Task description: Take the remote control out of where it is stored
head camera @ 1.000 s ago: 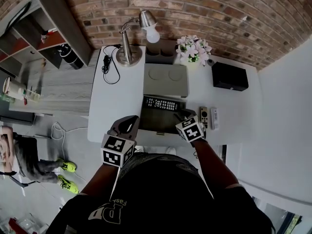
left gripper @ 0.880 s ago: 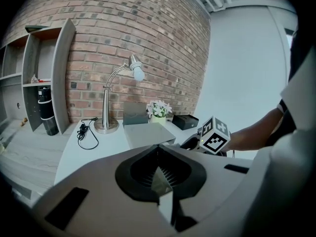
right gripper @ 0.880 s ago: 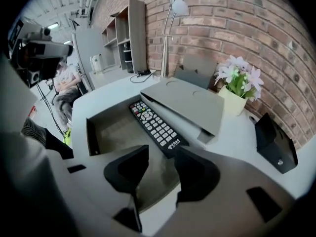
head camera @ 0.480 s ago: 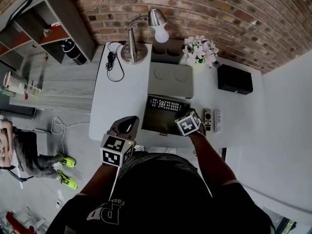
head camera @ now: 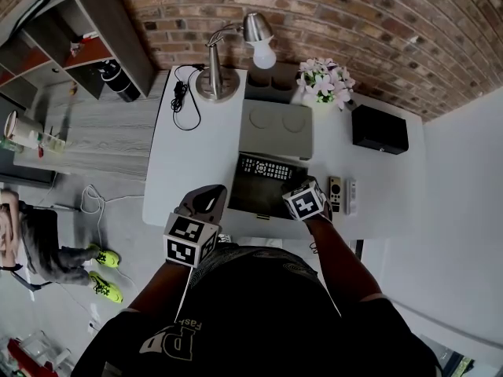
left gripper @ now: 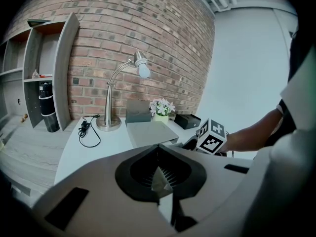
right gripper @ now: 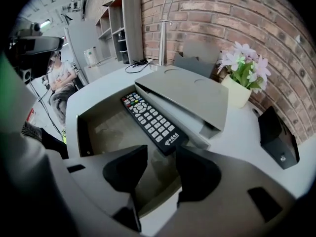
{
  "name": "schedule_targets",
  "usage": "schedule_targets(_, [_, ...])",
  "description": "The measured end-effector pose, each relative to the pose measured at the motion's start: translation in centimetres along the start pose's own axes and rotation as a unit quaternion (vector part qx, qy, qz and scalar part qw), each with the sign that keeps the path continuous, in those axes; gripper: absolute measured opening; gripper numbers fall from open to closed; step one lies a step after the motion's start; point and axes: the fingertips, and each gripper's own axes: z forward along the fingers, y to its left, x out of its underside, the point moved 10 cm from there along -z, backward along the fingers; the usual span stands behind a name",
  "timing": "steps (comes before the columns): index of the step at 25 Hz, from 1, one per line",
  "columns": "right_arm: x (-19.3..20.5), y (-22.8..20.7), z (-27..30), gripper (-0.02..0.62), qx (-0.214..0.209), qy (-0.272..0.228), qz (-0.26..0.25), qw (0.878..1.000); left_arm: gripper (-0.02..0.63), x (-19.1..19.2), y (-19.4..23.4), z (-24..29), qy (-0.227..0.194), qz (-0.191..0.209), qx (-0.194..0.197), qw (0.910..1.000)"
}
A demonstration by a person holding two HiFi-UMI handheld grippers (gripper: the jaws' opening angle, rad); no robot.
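Against brick wall, white table, lamp, shelving, remote control

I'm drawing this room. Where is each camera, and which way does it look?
Head view: on the person's head, facing steeply down at the white table; shows chest, arms, left claw, right claw.
Left claw view: on the shut left claw, facing across the table toward the brick wall; shows the right arm.
Right claw view: on the right claw, facing down into the open grey box at the remote control; its jaws have just been opening, nothing between them.
Shared: all three show the lamp and flowers.
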Motion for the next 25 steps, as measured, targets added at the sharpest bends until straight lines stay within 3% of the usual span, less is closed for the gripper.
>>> schedule_targets(6, [0.1, -0.6, 1.0, 0.166, -0.008, 0.024, 0.002, 1.000, 0.008, -0.2, -0.1, 0.0, -0.002, -0.003, 0.003, 1.0000])
schedule_targets(16, [0.7, 0.7, -0.7, 0.166, -0.028, 0.018, -0.017, 0.999, 0.008, 0.2, 0.1, -0.2, 0.002, -0.006, -0.001, 1.0000])
schedule_targets(21, [1.8, 1.9, -0.9, 0.166, -0.045, 0.038, -0.052, 0.997, 0.008, 0.2, -0.1, 0.1, 0.002, -0.003, 0.002, 1.0000])
schedule_targets(23, [1.6, 2.2, -1.6, 0.166, -0.039, 0.060, -0.070, 0.995, 0.008, 0.1, -0.3, 0.2, 0.001, -0.001, 0.005, 1.0000])
schedule_targets(25, [0.6, 2.4, -2.3, 0.166, -0.024, 0.047, -0.098, 0.994, 0.008, 0.0, -0.4, 0.2, -0.001, 0.000, 0.006, 1.0000])
